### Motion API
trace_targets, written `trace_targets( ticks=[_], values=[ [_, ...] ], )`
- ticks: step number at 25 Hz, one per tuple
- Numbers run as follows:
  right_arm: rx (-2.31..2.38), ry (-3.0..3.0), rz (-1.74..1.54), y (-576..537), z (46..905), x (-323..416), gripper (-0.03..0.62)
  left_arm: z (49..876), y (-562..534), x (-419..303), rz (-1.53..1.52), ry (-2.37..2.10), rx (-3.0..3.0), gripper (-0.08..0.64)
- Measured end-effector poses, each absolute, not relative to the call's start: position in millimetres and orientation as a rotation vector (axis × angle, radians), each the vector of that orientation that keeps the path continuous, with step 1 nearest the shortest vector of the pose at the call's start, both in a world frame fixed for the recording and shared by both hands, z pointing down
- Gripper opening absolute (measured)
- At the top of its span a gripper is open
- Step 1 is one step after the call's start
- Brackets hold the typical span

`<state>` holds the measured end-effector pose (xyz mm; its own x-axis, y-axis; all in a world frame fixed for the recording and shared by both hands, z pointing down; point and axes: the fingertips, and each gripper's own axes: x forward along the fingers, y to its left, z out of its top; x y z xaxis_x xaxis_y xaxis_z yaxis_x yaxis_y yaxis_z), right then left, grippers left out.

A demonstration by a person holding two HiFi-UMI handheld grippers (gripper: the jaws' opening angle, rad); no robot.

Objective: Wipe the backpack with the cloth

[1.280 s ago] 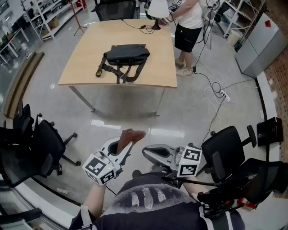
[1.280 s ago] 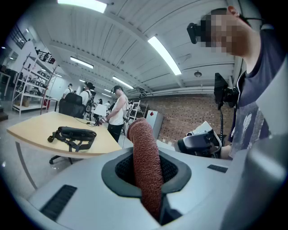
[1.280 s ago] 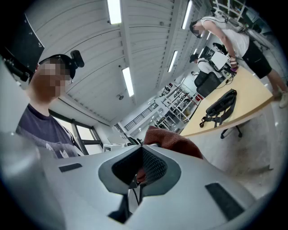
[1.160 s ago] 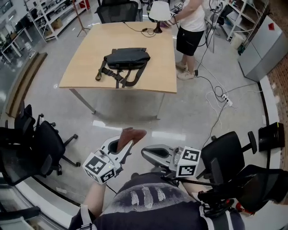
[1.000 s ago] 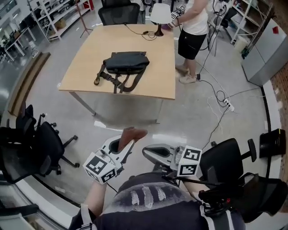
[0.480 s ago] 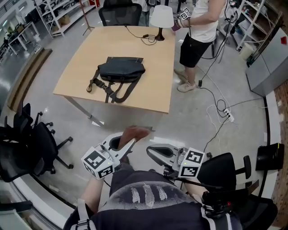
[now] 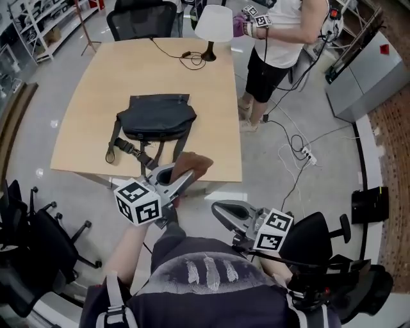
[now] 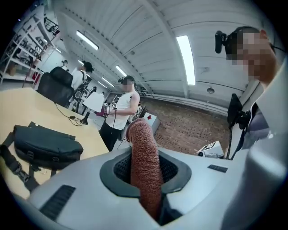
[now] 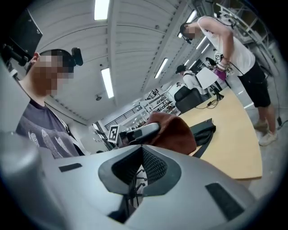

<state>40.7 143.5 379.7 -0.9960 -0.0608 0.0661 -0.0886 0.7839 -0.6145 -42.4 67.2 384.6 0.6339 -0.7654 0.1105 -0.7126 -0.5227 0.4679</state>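
A black backpack [image 7: 155, 118] lies flat on the wooden table [image 7: 77, 128], its straps trailing toward the near edge. My left gripper [image 7: 181, 179] is shut on a brown cloth [image 7: 191, 163], which sticks up between the jaws just over the table's near edge, short of the backpack. In the left gripper view the cloth [image 8: 145, 166] stands upright in the left gripper [image 8: 146, 182], with the backpack [image 8: 45, 143] far left. My right gripper [image 7: 219, 209] hangs lower and to the right, off the table, shut on nothing. The right gripper view shows the right gripper [image 9: 134, 179], the cloth [image 9: 175, 130] and backpack [image 9: 203, 128] beyond.
A white lamp [image 7: 213, 24] with a cable stands at the table's far edge. A person [image 7: 282, 32] stands at the far right corner. Office chairs sit at my left [image 7: 32, 230], my right [image 7: 320, 237] and behind the table [image 7: 141, 9]. Cables [image 7: 296, 147] run over the floor.
The view has closed in on the table, which now lies just ahead. My left gripper with the cloth now sits over the table's near edge. Both grippers keep the same hold.
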Motion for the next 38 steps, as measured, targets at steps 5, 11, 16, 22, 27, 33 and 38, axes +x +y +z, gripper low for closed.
trace_targets(
  ticks=[5, 11, 16, 22, 27, 33, 38],
  values=[
    [0.184, -2.877, 0.884, 112.4, 383.5, -37.0, 0.002, 418.9, -24.8, -100.8, 0.033, -1.171, 2.335, 0.058],
    [0.294, -2.814, 0.927, 70.1, 393.2, -59.6, 0.002, 469.1, -136.4, -121.1, 0.188, -1.185, 2.182, 0.058],
    [0.229, -2.804, 0.961, 32.9, 404.6, -72.7, 0.002, 515.4, -214.8, -126.7, 0.275, -1.241, 2.004, 0.058],
    [0.073, -2.792, 1.014, -28.9, 406.5, -66.1, 0.002, 584.3, -256.5, -147.0, 0.732, -1.395, 1.873, 0.058],
    [-0.103, -2.759, 1.099, -57.8, 414.9, -67.3, 0.002, 618.5, -249.3, -158.8, 1.065, -1.428, 1.89, 0.06],
    [-0.275, -2.726, 1.097, -71.1, 417.1, -85.0, 0.002, 616.1, -231.2, -179.4, 1.32, -1.503, 1.907, 0.059],
    [-0.305, -2.682, 1.099, -75.4, 421.6, -101.3, 0.002, 612.1, -200.4, -215.4, 1.405, -1.573, 1.888, 0.058]
  ],
)
